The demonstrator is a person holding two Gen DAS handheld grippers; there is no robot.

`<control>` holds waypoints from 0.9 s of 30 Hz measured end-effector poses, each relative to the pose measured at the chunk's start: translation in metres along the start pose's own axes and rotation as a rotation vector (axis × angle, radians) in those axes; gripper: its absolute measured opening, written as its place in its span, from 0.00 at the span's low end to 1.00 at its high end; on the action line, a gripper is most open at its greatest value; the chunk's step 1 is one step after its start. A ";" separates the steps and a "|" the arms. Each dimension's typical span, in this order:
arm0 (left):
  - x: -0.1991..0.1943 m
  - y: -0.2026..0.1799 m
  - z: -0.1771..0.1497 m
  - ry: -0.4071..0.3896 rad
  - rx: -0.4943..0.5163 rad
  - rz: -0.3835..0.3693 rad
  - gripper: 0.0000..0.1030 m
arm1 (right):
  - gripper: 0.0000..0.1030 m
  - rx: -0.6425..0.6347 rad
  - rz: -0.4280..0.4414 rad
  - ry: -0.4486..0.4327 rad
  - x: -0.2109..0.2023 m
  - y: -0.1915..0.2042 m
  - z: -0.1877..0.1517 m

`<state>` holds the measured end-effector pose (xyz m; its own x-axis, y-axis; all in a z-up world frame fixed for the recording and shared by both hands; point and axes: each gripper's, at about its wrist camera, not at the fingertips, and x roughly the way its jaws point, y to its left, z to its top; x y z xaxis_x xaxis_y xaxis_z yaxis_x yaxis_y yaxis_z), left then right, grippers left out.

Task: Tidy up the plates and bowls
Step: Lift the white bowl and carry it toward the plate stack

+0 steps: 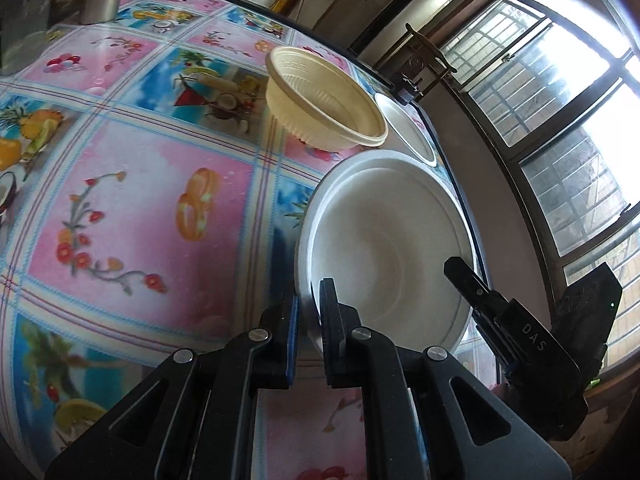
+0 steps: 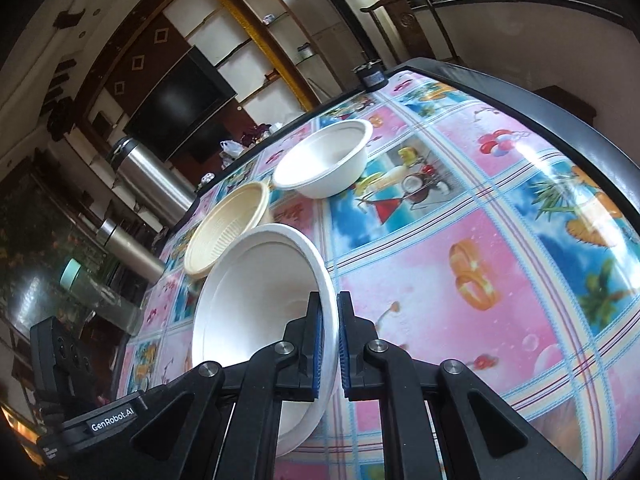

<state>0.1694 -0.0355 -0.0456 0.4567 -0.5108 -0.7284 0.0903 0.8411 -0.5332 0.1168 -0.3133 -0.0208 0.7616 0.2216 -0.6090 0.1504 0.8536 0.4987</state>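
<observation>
A large white bowl (image 1: 384,248) (image 2: 256,288) is held tilted above the flowered tablecloth by both grippers. My left gripper (image 1: 312,300) is shut on its near left rim. My right gripper (image 2: 329,304) is shut on the opposite rim, and it also shows in the left wrist view as a black finger (image 1: 464,276) against the bowl's right edge. Just beyond the held bowl, a ribbed cream bowl (image 1: 320,100) (image 2: 228,232) stands on the table. A smaller white bowl (image 1: 408,128) (image 2: 324,156) sits farther back, near the table's edge.
Two steel flasks (image 2: 148,176) (image 2: 128,248) stand along the table's far left side. A small dark jar (image 2: 370,76) sits at the far corner. The table's black edge (image 2: 520,92) curves close on the right, with a window and a wooden chair beyond.
</observation>
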 end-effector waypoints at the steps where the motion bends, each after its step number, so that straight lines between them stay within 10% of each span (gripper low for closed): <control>1: -0.004 0.003 -0.002 -0.005 0.000 0.006 0.08 | 0.07 -0.015 0.007 0.003 0.000 0.006 -0.004; 27: -0.103 0.065 -0.072 -0.112 0.040 0.205 0.09 | 0.07 -0.151 0.149 0.047 -0.019 0.091 -0.086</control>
<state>0.0647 0.0590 -0.0364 0.5642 -0.3072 -0.7664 0.0195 0.9329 -0.3595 0.0621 -0.1995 -0.0166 0.7376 0.3690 -0.5655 -0.0603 0.8702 0.4891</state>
